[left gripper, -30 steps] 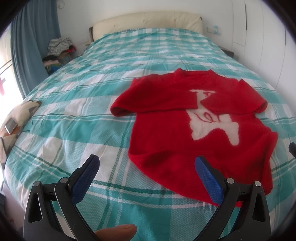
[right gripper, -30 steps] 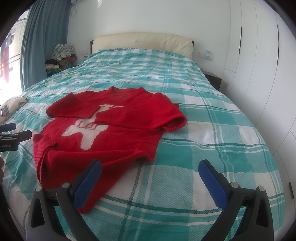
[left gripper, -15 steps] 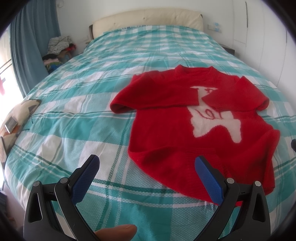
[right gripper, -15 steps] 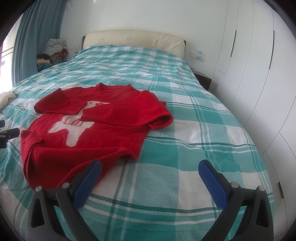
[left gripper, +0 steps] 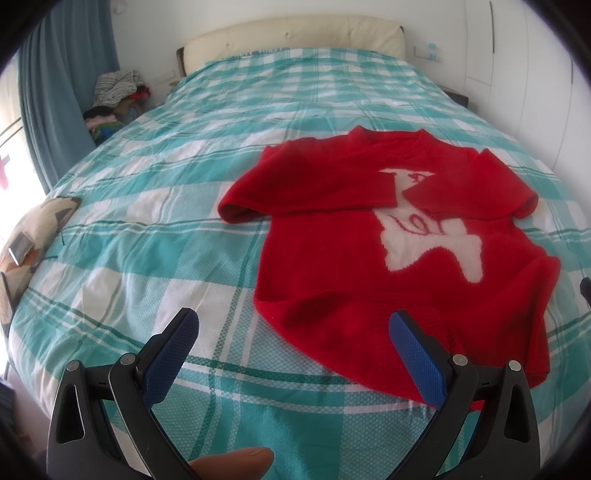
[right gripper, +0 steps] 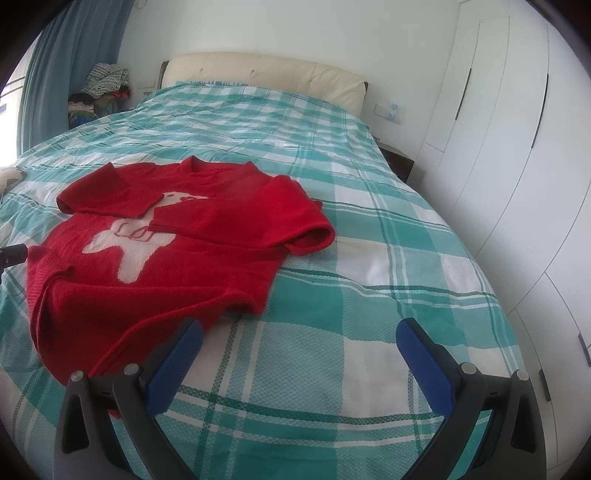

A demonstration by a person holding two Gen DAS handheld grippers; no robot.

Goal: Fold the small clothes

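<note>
A small red knit sweater (left gripper: 332, 258) (right gripper: 192, 258) with a white animal figure lies front up on the teal-and-white checked bedspread (left gripper: 166, 240) (right gripper: 369, 295). Both sleeves are folded in across its chest. My left gripper (left gripper: 291, 339) is open and empty, held above the bed's front edge near the sweater's lower left hem corner. My right gripper (right gripper: 299, 347) is open and empty too, held just right of the hem's other corner. A fingertip (left gripper: 232, 459) shows under the left gripper.
A cream headboard (left gripper: 295, 35) closes the far end of the bed. A patterned cushion (left gripper: 33, 236) lies at the left edge. A pile of clothes (left gripper: 114, 96) sits beside the blue curtain (left gripper: 55, 92). White wardrobe doors (right gripper: 517, 147) run close along the right side.
Both grippers have shifted a little over the bed: the right view swung so the sweater sits further left and the wardrobe fills more. The sweater itself has not moved. Both stay open.
</note>
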